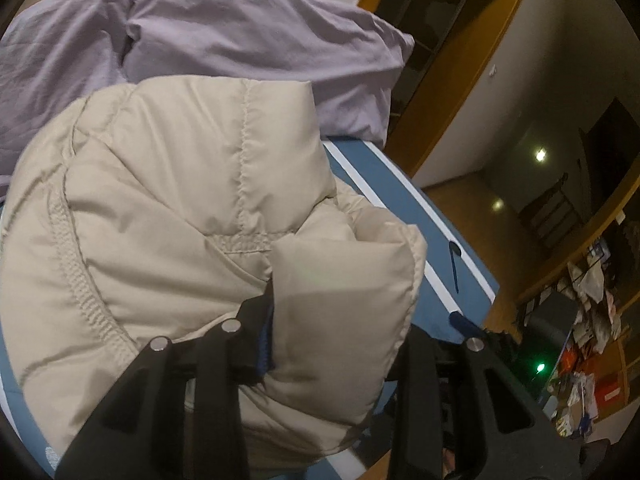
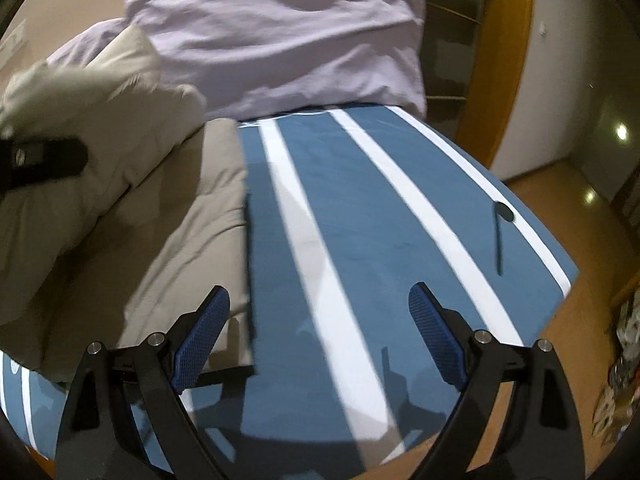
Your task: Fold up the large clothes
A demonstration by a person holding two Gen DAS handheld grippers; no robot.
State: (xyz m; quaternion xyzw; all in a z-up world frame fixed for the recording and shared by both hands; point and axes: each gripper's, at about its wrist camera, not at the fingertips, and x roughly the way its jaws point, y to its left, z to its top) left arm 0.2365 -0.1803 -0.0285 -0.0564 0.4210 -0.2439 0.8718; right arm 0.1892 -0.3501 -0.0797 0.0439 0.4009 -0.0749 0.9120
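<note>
A beige quilted puffer jacket [image 1: 180,208] lies bunched on the blue table with white stripes [image 2: 360,208]. My left gripper [image 1: 360,316] is shut on a thick fold of the jacket, and the padding bulges between its two black fingers. In the right wrist view the jacket [image 2: 120,168] fills the left side. One flat part of it is spread on the table. The left gripper's black body [image 2: 44,160] is pressed into the raised bundle. My right gripper [image 2: 320,312] hovers open above bare table just right of the jacket's edge, with nothing between its blue pads [image 2: 200,336].
A rumpled lavender cloth [image 2: 280,40] is heaped at the table's far end. A dark, thin, pen-like object [image 2: 500,236] lies near the right edge. Beyond the table are a wooden door frame [image 2: 492,80], wood floor and cluttered shelves [image 1: 592,320] at the right.
</note>
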